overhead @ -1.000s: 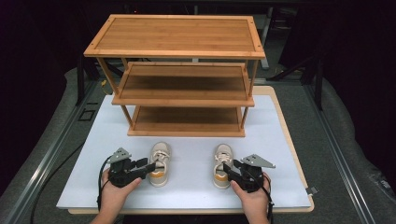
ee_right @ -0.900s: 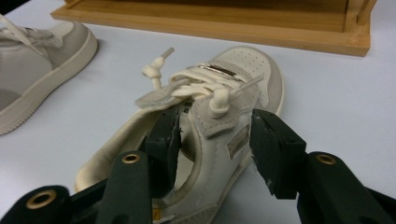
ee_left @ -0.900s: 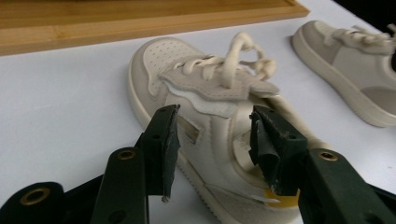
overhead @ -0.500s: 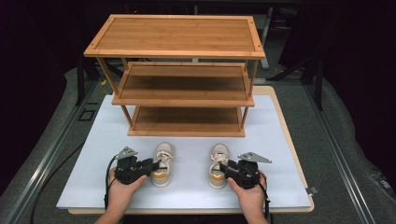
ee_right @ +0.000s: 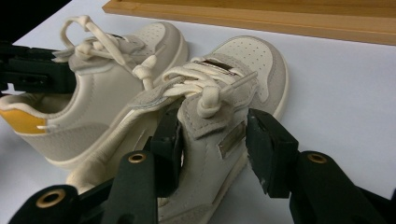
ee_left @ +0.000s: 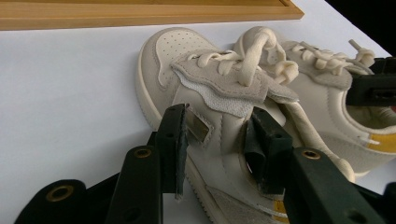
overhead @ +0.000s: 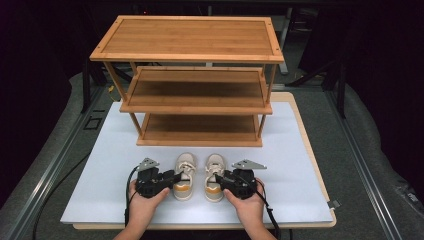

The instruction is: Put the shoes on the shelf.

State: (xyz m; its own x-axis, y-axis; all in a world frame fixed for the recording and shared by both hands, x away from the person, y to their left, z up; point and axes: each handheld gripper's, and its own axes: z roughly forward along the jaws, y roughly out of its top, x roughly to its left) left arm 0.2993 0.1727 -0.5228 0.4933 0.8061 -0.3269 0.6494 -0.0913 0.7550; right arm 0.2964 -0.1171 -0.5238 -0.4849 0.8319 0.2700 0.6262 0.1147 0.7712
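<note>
the left gripper (ee_left: pixel 217 149) has its jaws astride the side wall of the left shoe (ee_left: pixel 210 93): one jaw sits on the outer side, touching the leather by a small metal tag, the other is down inside the opening. they look closed on the wall, gripping it. the right gripper (ee_right: pixel 212 140) straddles the side of the right shoe (ee_right: pixel 219 107) in the same way, but its outer jaw stands a little clear of the leather, so the jaws are part open and i cannot tell that it has a real hold.

in the high view the left gripper (overhead: pixel 170 179) and right gripper (overhead: pixel 219 180) come at the pair from the two outer sides, each held in a hand (overhead: pixel 142 202). the left shoe (overhead: pixel 185 167) and right shoe (overhead: pixel 215 169) stand upright, just beside each other, toes toward the rack (overhead: pixel 187 55). both are cream with pale laces and a yellow patch at the heel.

the shoes rest on a white mat (overhead: pixel 295 165), near the front edge, in front of the rack's lowest shelf. the rack is wooden with three shelves, all bare.
</note>
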